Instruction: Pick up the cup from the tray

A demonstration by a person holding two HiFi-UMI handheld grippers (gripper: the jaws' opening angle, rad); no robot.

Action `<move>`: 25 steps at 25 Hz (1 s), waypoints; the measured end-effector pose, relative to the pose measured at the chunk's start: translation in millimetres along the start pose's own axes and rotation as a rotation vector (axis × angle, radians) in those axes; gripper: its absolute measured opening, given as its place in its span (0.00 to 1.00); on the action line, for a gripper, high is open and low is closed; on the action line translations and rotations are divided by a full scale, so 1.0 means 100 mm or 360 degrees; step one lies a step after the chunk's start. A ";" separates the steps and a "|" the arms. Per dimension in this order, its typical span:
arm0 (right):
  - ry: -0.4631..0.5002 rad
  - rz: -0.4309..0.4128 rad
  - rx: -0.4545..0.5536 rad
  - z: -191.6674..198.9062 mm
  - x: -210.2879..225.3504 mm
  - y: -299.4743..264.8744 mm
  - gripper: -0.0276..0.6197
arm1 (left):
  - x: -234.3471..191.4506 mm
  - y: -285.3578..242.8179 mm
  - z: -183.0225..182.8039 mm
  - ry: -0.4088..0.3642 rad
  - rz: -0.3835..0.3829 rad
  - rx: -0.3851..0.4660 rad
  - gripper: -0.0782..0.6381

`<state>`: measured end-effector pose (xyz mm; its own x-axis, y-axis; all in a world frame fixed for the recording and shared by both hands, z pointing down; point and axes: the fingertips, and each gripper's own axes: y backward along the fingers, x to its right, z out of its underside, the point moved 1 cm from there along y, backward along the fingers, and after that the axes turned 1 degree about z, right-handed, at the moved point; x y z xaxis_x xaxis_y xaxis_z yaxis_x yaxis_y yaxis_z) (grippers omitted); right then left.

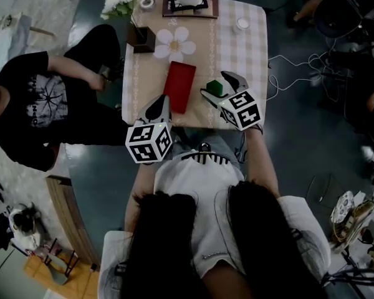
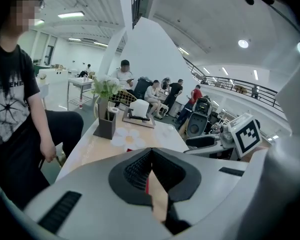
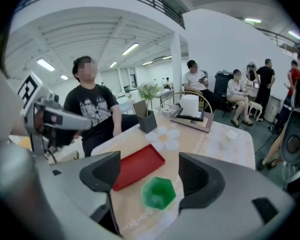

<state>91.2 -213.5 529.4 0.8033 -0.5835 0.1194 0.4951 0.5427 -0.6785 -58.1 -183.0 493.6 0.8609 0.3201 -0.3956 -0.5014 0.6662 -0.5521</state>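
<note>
The right gripper (image 1: 220, 85) is reaching out over the near edge of the counter (image 1: 237, 48) at the end of an outstretched forearm, its jaws standing released and wide on either side of the green cup (image 3: 158, 193) without pressing it. The cup is sitting upright on the counter just beside the red tray (image 1: 180, 86), not in it. The left gripper (image 1: 161, 103) is hovering at the tray's near end, pointing forward, its jaws clenched together on nothing.
</note>
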 end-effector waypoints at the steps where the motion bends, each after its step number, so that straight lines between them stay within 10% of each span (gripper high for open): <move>1: -0.0070 -0.0046 0.0053 -0.09 -0.05 0.05 0.61 | 0.02 0.00 -0.01 -0.0006 0.0015 0.0006 0.12; 7: -0.0204 -0.0225 0.0285 -0.51 -0.42 0.27 0.47 | 0.18 0.06 -0.16 -0.0011 0.0102 0.0087 0.12; 12: -0.0187 -0.0165 0.0387 -0.60 -0.61 0.41 0.11 | 0.27 0.18 -0.24 -0.0071 0.0138 0.0151 0.12; 25: -0.0219 0.0108 0.0446 -0.39 -0.74 0.70 0.06 | 0.37 0.44 -0.11 -0.0155 0.0191 0.0157 0.12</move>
<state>53.7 -155.4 444.6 0.8654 -0.4634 0.1906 0.4954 0.7341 -0.4644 -49.0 -149.3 446.4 0.8021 0.4619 -0.3785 -0.5942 0.6806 -0.4285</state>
